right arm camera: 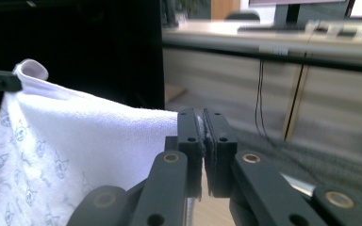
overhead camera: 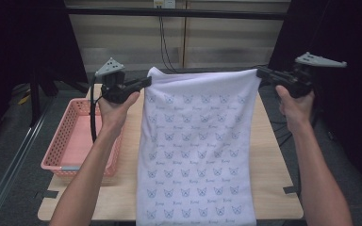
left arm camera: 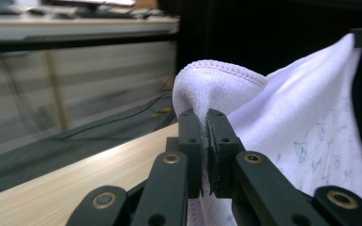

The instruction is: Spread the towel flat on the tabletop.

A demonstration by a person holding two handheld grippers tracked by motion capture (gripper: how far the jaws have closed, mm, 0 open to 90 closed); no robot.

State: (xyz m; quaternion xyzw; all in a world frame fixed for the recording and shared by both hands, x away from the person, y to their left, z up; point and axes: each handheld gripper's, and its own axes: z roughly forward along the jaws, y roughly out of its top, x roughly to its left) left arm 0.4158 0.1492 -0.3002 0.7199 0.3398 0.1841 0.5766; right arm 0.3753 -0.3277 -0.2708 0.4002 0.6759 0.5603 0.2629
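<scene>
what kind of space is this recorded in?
Probably an office or lab set up for data collection. A wooden table stands between dark curtains, the towel held over it, a pink basket at its left. A desk with monitors stands behind, and cables hang down the back wall.

Looked like a lab or office test bay, not a home. Light wood table (overhead camera: 273,155) w/ tape tabs at edges, set on grey carpet. Black curtains (overhead camera: 23,42) hung both sides. Pale panelled wall (overhead camera: 217,42) behind, w/ cables (overhead camera: 165,42) dropping from a socket. Metal rail along floor at left. Desks w/ monitors (right arm camera: 306,9) and keyboards in bkgd of the gripper views.
</scene>
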